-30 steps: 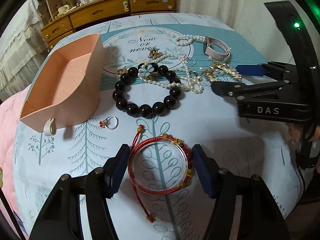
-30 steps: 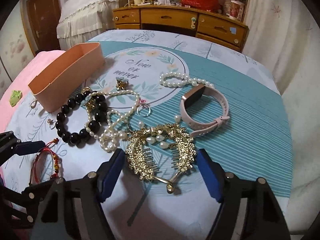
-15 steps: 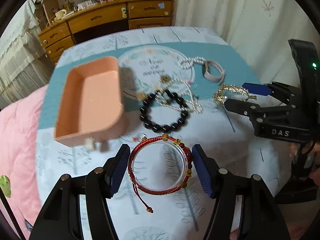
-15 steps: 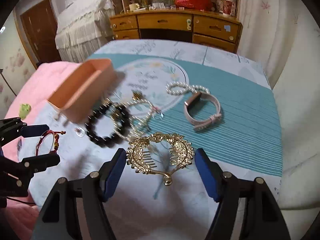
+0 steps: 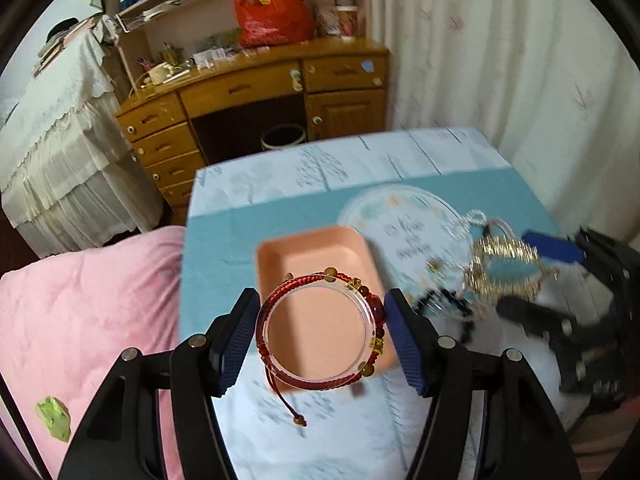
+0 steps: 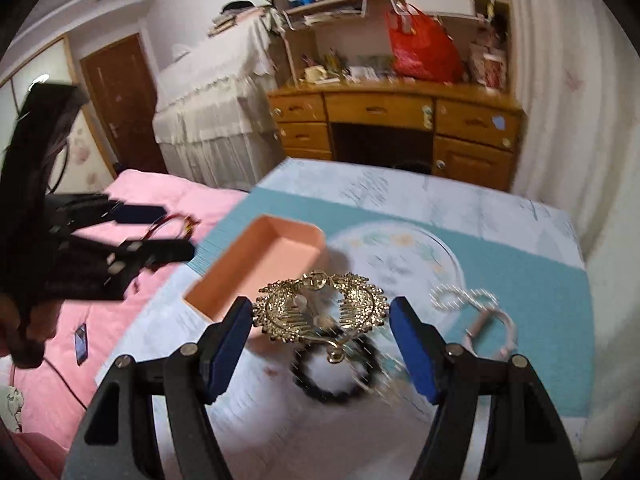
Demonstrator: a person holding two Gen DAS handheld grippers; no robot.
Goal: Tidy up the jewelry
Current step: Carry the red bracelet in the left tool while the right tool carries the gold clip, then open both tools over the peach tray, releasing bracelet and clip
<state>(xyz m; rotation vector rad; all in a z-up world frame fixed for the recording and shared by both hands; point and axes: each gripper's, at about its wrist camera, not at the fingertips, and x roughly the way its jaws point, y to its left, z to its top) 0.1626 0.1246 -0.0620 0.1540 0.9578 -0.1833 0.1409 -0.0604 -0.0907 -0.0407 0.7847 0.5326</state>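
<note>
Aloft, the left gripper [image 5: 322, 330] clasps a red bracelet [image 5: 320, 332] above the pink tray [image 5: 316, 246]; the right gripper [image 6: 322, 330] apparently pinches a gold comb [image 6: 320, 310].

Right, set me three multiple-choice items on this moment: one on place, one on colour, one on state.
1. What lies behind the red string bracelet in the left wrist view?
A. tray
B. pink quilt
C. desk

2. The tray is:
A. green
B. peach-pink
C. white

3. The right hand-held gripper is:
A. empty
B. resting on the table
C. holding the gold hair comb

Answers:
1 A, the tray floor shows through the ring.
2 B, the walls and floor are peach-pink.
3 C, both pads meet the comb's edges, above the table.
</note>
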